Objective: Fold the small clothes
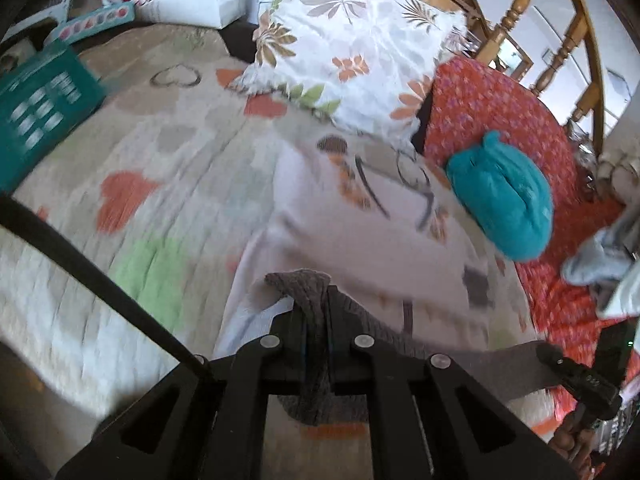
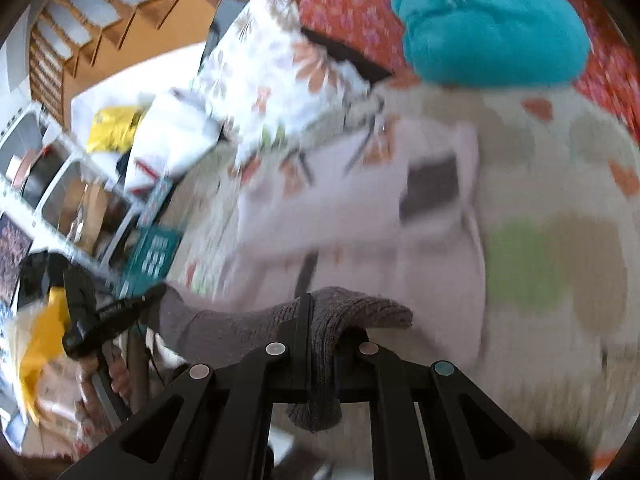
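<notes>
A grey ribbed knit garment [image 1: 384, 322] hangs stretched between both grippers above the bed. My left gripper [image 1: 316, 312] is shut on one end, with a fold of knit drooping behind the fingers. My right gripper [image 2: 320, 320] is shut on the other end of the grey knit [image 2: 240, 324]. Each wrist view shows the other gripper at the far end of the garment: the right gripper [image 1: 576, 376] and the left gripper [image 2: 108, 312]. A pale printed garment [image 1: 360, 220] lies flat beneath on the heart-patterned bedspread [image 1: 140, 152]. Both views are motion-blurred.
A teal cloth bundle [image 1: 504, 200] rests on a red flowered cloth [image 1: 492, 112] at the right. A flowered pillow [image 1: 352, 52] lies behind the pale garment, and a teal basket [image 1: 36, 116] stands at the left. Wooden railings [image 1: 520, 4] and white shelves [image 2: 60, 184] border the bed.
</notes>
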Demonstrator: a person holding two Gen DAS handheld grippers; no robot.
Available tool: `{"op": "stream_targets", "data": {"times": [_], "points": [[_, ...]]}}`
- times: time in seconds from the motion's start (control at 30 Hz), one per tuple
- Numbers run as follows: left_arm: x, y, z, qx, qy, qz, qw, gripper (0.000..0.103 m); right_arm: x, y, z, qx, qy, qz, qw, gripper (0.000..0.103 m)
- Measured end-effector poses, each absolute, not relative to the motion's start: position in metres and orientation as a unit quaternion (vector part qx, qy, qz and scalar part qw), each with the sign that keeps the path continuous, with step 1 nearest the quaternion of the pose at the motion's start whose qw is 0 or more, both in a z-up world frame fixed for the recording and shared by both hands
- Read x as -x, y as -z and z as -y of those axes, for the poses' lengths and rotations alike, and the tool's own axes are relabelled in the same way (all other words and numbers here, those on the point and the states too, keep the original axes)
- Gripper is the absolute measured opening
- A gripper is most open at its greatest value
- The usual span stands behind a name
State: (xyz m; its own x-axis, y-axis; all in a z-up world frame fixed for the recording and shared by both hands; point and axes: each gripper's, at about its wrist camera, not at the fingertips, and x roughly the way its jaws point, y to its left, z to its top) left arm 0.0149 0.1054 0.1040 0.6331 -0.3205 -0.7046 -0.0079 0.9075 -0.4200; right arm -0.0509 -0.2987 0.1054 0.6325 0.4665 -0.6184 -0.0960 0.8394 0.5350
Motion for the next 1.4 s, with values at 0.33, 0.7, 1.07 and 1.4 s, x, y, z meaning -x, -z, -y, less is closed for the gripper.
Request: {"op": "stream_targets", "data": {"times": [0.33, 0.7, 1.07, 1.4], "points": [[-0.161, -0.06, -0.07, 0.172, 0.066, -0.463, 0.867, 0.007, -0.089, -0.072, 0.311, -0.255, -0.089, -0.42, 0.866, 0.008], [-0.233, -0.041, -0.097, 0.26, 0.037, -0.439, 0.859, 0.06, -0.175, -0.032, 0.343, -0.296, -0.039, -0.429, 0.852, 0.056], [-0.207, -0.038, -0.117, 0.223, 0.036, -0.459, 0.859, 0.063, -0.151, -0.063, 0.365, -0.249, -0.007, -0.413, 0.876, 0.062], [-0.128, -0.007, -0.122, 0.151, 0.034, -0.49, 0.858, 0.068, -0.048, -0.03, 0.377, -0.229, -0.003, -0.469, 0.853, 0.068]]}}
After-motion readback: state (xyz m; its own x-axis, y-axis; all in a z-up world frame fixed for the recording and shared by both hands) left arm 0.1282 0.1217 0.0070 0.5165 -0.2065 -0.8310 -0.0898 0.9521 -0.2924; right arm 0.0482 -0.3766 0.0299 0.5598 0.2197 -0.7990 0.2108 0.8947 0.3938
